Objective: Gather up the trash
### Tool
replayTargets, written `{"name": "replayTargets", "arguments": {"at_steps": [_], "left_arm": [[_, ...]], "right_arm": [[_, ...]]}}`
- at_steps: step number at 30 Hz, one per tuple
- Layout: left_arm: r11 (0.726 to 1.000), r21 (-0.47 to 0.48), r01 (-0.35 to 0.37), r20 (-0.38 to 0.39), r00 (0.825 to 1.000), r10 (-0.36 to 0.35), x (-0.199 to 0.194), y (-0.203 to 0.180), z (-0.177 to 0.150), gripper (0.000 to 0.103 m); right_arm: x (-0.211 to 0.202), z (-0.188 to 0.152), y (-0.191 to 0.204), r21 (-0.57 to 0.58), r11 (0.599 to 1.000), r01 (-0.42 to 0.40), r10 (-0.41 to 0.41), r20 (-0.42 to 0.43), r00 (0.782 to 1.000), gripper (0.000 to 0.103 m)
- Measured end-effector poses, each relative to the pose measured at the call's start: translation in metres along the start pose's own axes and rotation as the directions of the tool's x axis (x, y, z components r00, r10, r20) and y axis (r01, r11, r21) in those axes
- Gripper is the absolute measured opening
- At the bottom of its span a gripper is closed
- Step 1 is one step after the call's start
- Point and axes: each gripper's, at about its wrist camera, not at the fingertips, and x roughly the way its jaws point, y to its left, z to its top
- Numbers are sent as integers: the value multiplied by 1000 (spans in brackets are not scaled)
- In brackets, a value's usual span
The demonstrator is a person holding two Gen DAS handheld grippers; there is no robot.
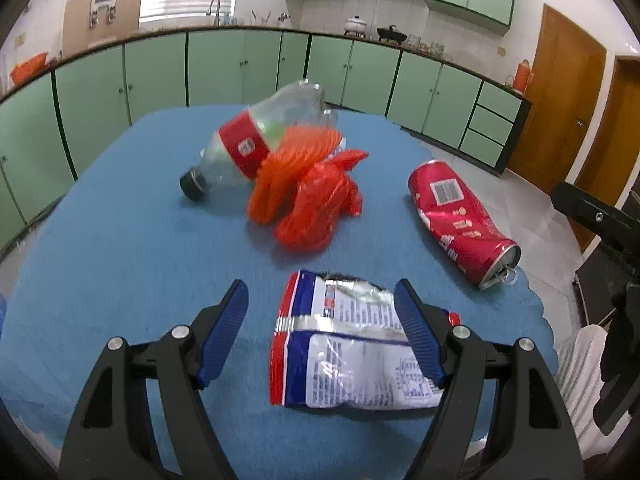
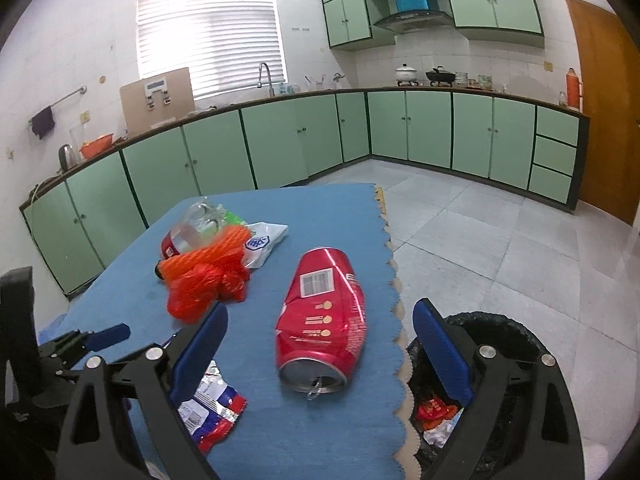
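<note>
Nearest the left gripper [image 1: 322, 334], a flattened snack wrapper [image 1: 352, 352] lies on the blue-covered desk [image 1: 120, 248], partly between the blue fingers [image 1: 224, 332]. Fingers spread wide, pads apart from the foil; nothing held.

Right gripper [image 2: 320, 354]: fingers likewise wide open and empty, framing a dented red can [image 2: 322, 316] lying on its side near the scalloped desk edge, its opened end toward the camera. No contact visible.

Remaining on desk: clear plastic bottle [image 1: 248, 144] with red label, on its side; orange net [image 1: 292, 164] and crumpled red plastic bag [image 1: 320, 208] heaped against it; a white bag [image 2: 262, 244] behind the heap, seen from the right wrist only.

Bin [image 2: 496, 344] with black liner stands on the floor just beside the desk edge, below the right gripper. Some red and white scraps [image 2: 434, 412] already inside.

Progress, as judged: early to middle. Some trash binned; wrapper, can, bottle, net and bags still to collect. Likely step in hand: each gripper lining up on its own piece.
</note>
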Motion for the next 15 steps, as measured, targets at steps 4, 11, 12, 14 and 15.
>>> {"name": "replayTargets", "arguments": {"at_steps": [4, 11, 12, 14, 15], "left_arm": [[1000, -3, 10, -21, 1000, -11, 4, -1, -6, 73], [1000, -17, 25, -70, 997, -26, 15, -2, -13, 73], [999, -15, 29, -79, 996, -30, 16, -3, -14, 73], [999, -15, 33, -90, 995, -34, 18, -5, -15, 73], [999, -17, 37, -99, 994, -38, 20, -6, -16, 73]], "right_arm": [[4, -3, 4, -2, 1000, -2, 2, -11, 1000, 92], [11, -13, 10, -8, 1000, -12, 12, -34, 999, 92], [11, -15, 10, -9, 1000, -13, 13, -37, 999, 92], [13, -18, 10, -10, 1000, -16, 15, -45, 999, 92], [13, -19, 11, -10, 1000, -18, 17, -48, 999, 92]]}}
